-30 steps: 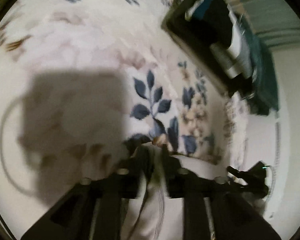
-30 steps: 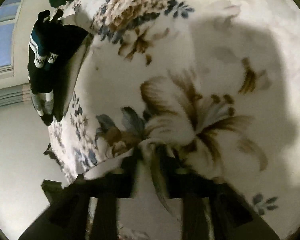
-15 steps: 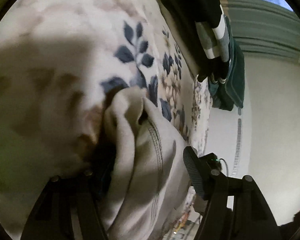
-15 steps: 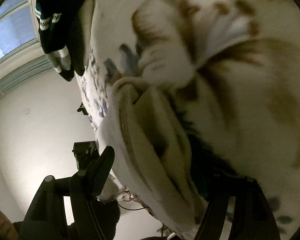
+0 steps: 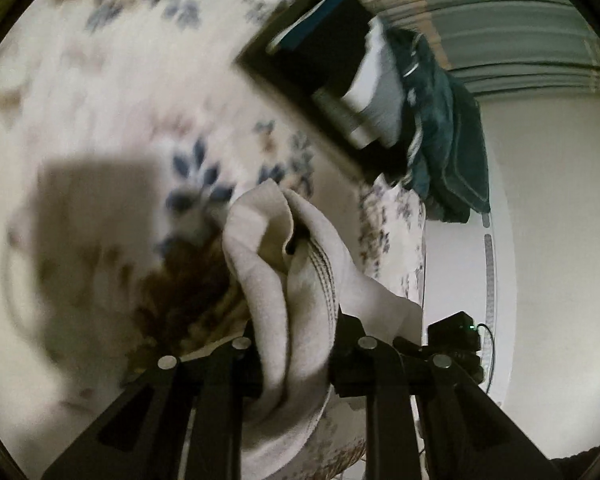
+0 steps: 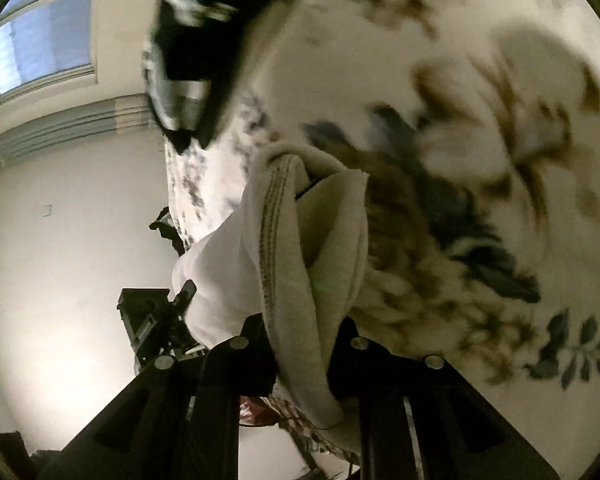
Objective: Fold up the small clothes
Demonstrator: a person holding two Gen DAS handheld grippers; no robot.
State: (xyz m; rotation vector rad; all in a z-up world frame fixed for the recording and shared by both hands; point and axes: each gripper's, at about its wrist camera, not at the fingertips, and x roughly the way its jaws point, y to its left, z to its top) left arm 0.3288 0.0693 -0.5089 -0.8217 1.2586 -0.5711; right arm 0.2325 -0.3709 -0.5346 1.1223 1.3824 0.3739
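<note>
The cream garment point(image 5: 296, 280) is a small piece of soft, fleecy cloth with a stitched hem of parallel seam lines running along one edge. It is bunched into thick folds and lifted above the floral bedspread point(image 5: 120, 100), held at two places. The left hand-held gripper point(image 5: 296, 344) is closed on one gathered part of it, the cloth bulging up between the fingers and curling over at the top. The right hand-held gripper point(image 6: 300, 340) is clamped on another part, where the hem point(image 6: 270, 240) runs up the fold and the fabric opens into a pocket-like loop. Near the bed's edge lies a stack of dark folded clothes point(image 5: 340, 64), with a teal garment point(image 5: 440, 140) hanging beside it.
</note>
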